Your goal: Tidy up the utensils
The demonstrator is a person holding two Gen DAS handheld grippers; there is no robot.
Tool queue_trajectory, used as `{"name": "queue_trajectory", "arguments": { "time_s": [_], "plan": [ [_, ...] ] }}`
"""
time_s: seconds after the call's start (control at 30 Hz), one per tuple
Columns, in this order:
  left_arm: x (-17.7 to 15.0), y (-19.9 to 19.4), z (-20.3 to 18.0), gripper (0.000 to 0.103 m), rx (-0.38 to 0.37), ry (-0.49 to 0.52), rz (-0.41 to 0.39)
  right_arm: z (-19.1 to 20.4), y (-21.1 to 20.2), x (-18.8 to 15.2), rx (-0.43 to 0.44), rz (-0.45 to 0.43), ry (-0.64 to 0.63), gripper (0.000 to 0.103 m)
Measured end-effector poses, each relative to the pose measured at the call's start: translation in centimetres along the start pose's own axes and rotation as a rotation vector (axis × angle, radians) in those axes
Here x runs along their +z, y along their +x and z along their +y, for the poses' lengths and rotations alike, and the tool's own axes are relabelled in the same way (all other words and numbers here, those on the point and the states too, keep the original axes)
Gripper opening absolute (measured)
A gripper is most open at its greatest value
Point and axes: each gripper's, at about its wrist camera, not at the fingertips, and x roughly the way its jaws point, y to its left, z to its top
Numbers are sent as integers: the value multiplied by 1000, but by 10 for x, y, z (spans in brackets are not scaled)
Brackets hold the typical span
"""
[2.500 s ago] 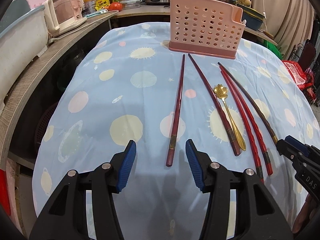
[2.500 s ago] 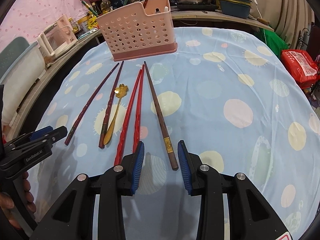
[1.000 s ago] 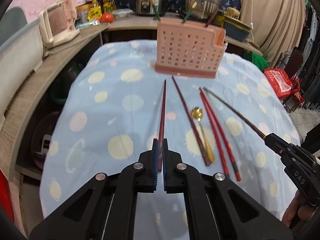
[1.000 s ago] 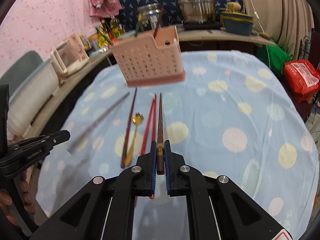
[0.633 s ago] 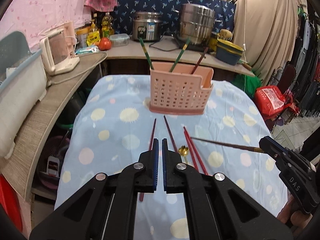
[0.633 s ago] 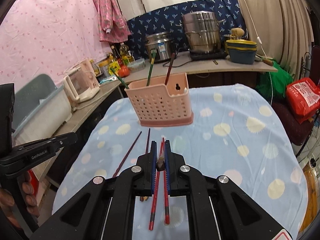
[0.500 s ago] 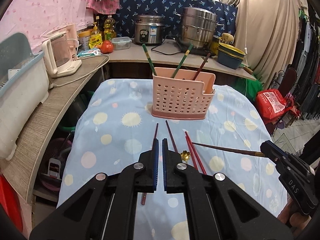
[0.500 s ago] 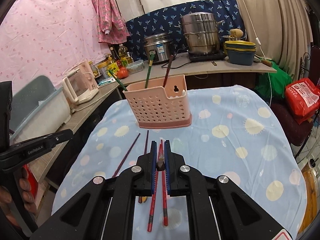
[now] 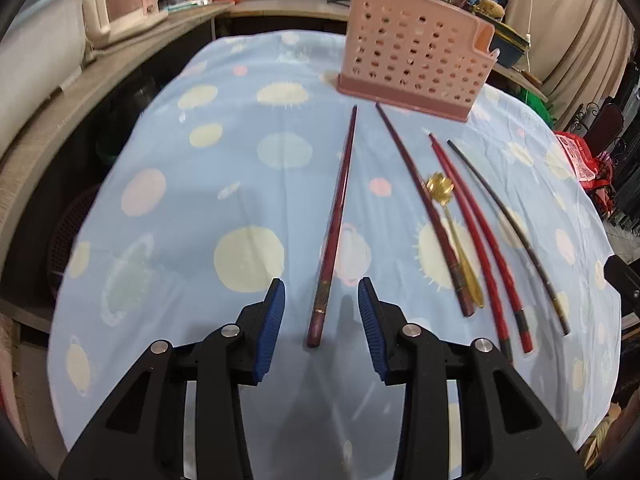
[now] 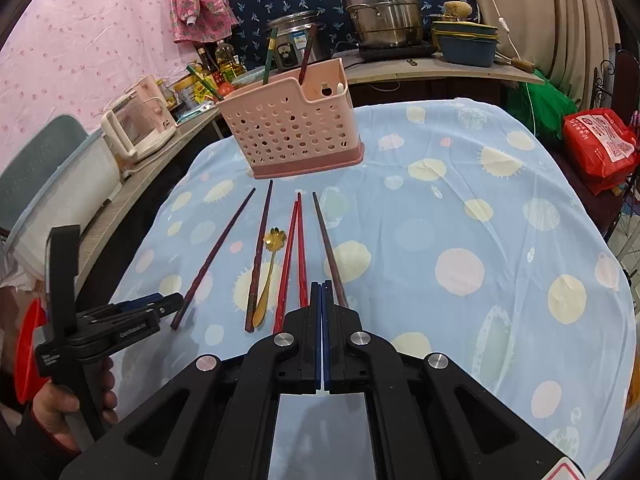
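pink perforated holder (image 9: 416,60) stands upright at 12 o'clock, utensils inside. five chopsticks (image 9: 334,228) and a gold flower spoon (image 9: 454,232) lie flat toward 6 o'clock of it, tips toward it.

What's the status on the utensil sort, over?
Left hand-held gripper opening, dark red chopstick lying loose between its pads. Right hand-held gripper shut, empty. Five chopsticks and gold spoon on cloth before pink basket. Path clear.

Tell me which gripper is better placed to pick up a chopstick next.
Left. The left gripper, jaws opening, straddles the dark red chopstick; the right gripper is shut with nothing between its pads.
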Motion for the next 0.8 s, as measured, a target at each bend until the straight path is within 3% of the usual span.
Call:
{"name": "queue_trajectory", "arguments": {
  "time_s": [0.17, 0.23, 0.37, 0.5, 0.8],
  "plan": [
    [-3, 13, 3, 35, 9, -2, 5, 3, 7, -3, -13, 21, -18, 1],
    [-3, 13, 2, 33, 15, 8, -2, 2, 8, -4, -19, 18, -10, 7],
    [-2, 14, 2, 9, 8, 18, 3, 0, 14, -7, -27, 38, -6, 8],
    [-3, 10, 3, 7, -4, 16, 7, -6, 23, -13, -39, 63, -6, 26],
    [-2, -9, -1, 7, -18, 13, -10, -14, 51, -25, -72, 122, -34, 27]
  ]
}}
